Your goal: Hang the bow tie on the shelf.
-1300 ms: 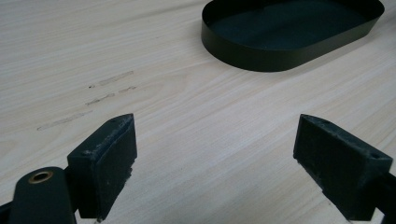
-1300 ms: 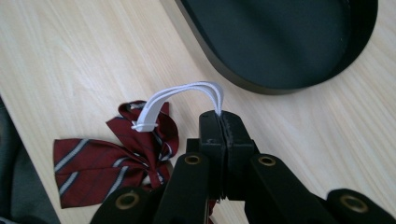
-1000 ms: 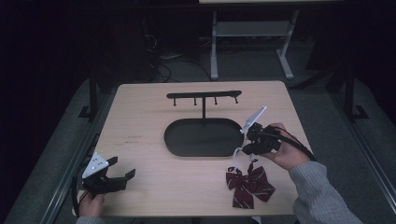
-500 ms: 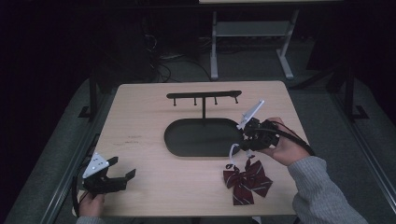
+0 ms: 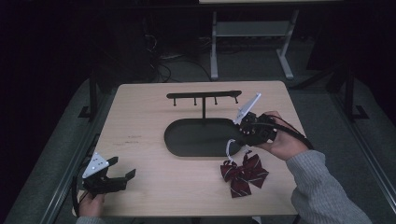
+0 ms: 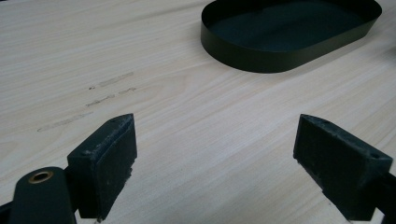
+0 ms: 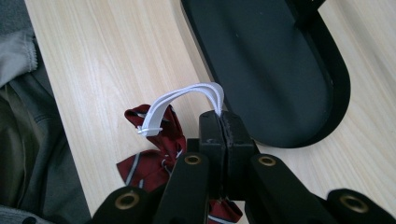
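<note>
A dark red striped bow tie [image 5: 243, 172] lies on the wooden table near its front right, with a white elastic strap [image 5: 229, 147] rising from it. My right gripper [image 5: 239, 140] is shut on that strap [image 7: 205, 91], just above the bow tie [image 7: 154, 154] and beside the right end of the black oval base [image 5: 201, 137]. From that base rises a black stand with a hook bar [image 5: 204, 95]. My left gripper [image 5: 123, 168] rests at the front left of the table, open, with nothing but bare wood between its fingers [image 6: 105, 154].
The table [image 5: 140, 121] has open wood between the two grippers. A metal frame [image 5: 252, 32] and cables stand on the dark floor behind it. A grey sleeve [image 5: 322, 186] comes in at the lower right. The oval base [image 6: 289, 37] lies ahead of the left gripper.
My right gripper has risen a little with the strap. The bow tie has bunched up and shifted slightly toward the base. The left gripper has stayed put.
</note>
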Demonstrator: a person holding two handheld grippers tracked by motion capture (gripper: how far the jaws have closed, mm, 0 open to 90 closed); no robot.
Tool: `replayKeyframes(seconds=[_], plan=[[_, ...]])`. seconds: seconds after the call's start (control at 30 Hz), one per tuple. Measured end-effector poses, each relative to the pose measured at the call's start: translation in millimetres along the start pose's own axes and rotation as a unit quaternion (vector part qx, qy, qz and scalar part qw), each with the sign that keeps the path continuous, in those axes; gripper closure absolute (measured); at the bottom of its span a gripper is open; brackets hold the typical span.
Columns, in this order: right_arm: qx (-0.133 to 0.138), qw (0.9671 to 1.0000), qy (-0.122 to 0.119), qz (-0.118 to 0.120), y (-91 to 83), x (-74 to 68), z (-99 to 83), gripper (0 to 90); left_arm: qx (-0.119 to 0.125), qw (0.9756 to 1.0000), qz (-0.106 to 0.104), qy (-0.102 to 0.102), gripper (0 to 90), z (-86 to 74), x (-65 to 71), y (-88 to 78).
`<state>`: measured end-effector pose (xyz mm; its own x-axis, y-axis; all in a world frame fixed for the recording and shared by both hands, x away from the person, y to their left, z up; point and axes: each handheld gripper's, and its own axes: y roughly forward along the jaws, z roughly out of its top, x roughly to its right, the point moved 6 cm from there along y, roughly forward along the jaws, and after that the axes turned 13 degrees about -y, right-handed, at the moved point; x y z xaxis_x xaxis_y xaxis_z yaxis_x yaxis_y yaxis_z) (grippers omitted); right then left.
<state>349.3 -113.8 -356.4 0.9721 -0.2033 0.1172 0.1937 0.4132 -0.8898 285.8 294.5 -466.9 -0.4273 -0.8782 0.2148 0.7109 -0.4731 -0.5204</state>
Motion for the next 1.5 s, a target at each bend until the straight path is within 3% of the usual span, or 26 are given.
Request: replayKeyframes(seconds=[1.5], plan=[[0.002, 0.9999, -0.016, 0.001, -11.9, 24.8, 41.4, 88.0, 0.004, 1.0000, -0.003, -0.002, 13.0, 1.3, -0.6, -1.2]])
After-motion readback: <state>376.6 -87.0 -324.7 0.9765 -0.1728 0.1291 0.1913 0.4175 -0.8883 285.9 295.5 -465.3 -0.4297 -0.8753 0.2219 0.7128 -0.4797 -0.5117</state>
